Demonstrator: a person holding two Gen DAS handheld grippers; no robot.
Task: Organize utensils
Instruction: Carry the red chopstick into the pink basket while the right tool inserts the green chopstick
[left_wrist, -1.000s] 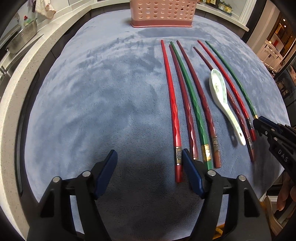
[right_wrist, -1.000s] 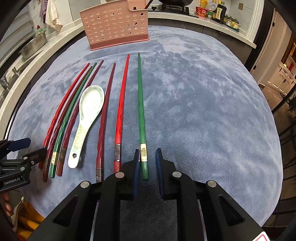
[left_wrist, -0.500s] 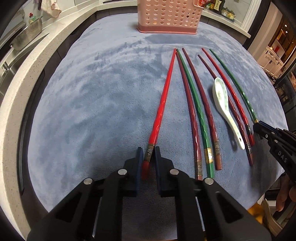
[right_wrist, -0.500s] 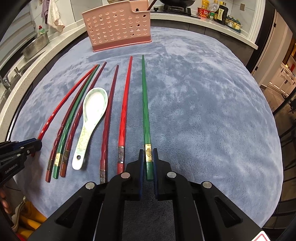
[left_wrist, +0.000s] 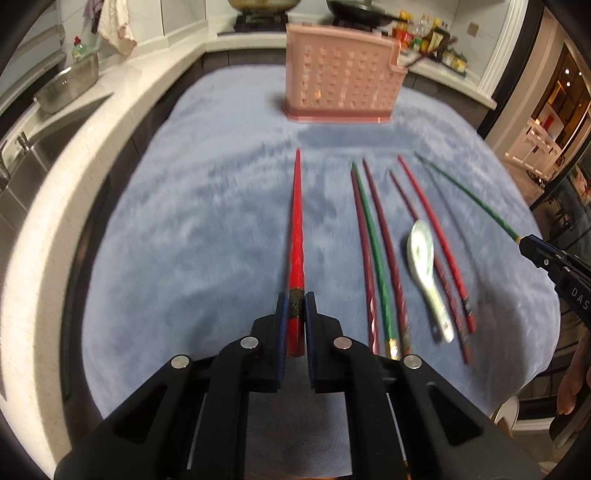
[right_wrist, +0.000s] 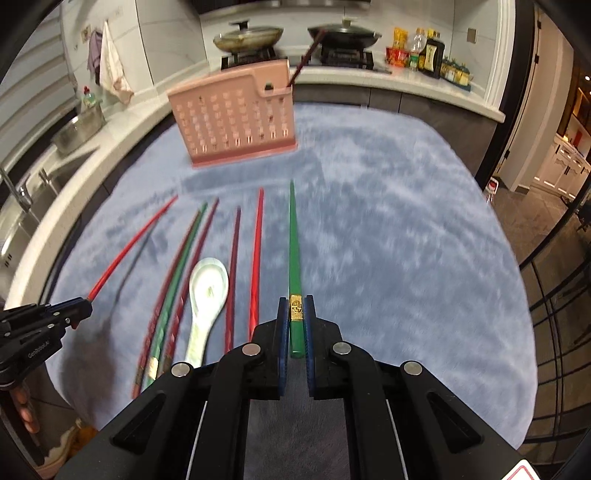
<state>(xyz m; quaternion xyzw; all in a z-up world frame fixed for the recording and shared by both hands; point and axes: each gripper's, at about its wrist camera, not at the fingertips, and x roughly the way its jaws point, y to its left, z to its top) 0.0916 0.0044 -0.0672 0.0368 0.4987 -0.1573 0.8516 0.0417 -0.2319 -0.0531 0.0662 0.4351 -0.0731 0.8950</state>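
Landmark: the pink holder (left_wrist: 338, 79) stood at the far end of the blue mat (left_wrist: 207, 229), which covered the counter (left_wrist: 66, 177).
Left hand-held gripper (left_wrist: 294, 306): it was squeezing the thick end of the red chopstick (left_wrist: 296, 236). Its jaws were closing the last little bit, and the stick sat between the pads.
Right hand-held gripper (right_wrist: 295, 314): it was clenched tight on the thick end of the green chopstick (right_wrist: 294, 243), right at the gold band.
Where the sticks were: both tips pointed toward the pink holder. Both sticks seemed to be up off the mat.
Still lying down: more chopsticks (left_wrist: 373, 251) and a white spoon (left_wrist: 424, 258) lay in a row on the mat, on the near side of the pink holder.
How the sticks may handle: they looked light, hard and stiff. They also looked shiny, so they might slip or swing.
Best place to hold: the thick end, as both were held.
The spoon: it looked like china, so it could break. The handle would be the place to grab.
Inside the holder: one dark stick (right_wrist: 304, 62) poked out of its small pocket.
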